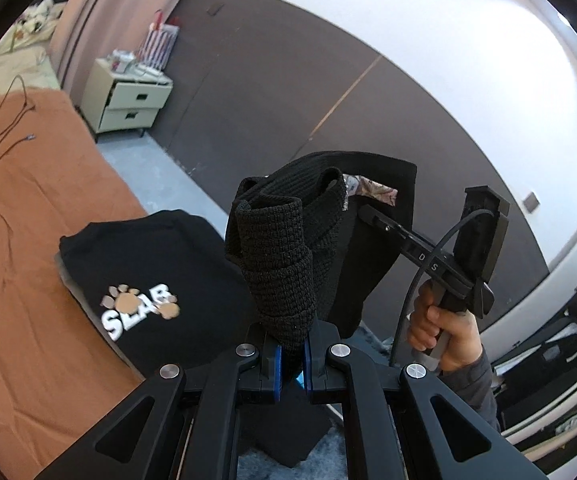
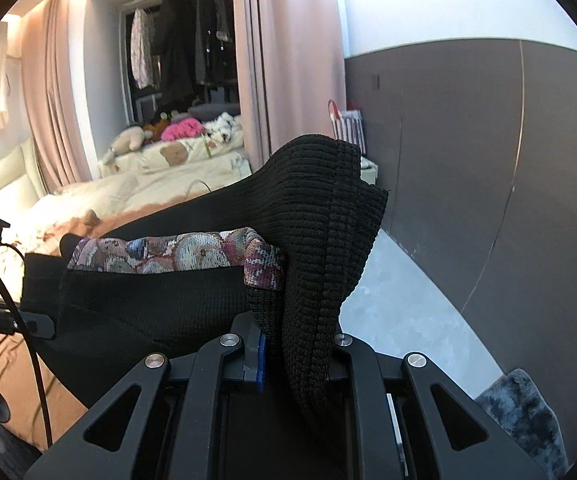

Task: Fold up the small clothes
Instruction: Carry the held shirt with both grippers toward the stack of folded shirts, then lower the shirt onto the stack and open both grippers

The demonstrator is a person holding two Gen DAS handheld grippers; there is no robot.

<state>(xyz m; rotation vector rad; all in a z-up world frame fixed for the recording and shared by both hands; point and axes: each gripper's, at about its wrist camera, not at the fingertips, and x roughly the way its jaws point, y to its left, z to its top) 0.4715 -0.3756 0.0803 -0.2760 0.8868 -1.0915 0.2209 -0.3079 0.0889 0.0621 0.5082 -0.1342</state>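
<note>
Location: a bedroom in a home. Evidence: a bed (image 1: pixel 28 240) with an orange sheet occupies the left of the left wrist view; a pale bedside cabinet (image 1: pixel 126 98) with two drawers stands against the grey-panelled wall. The right wrist view shows cream bedding with soft toys (image 2: pixel 168 136), pink floor-length curtains (image 2: pixel 292 60), and clothes hanging on a rail (image 2: pixel 180 44) in a recess behind

Wrist views, close; both perhaps share garment (image 1: pixel 352 240).
</note>
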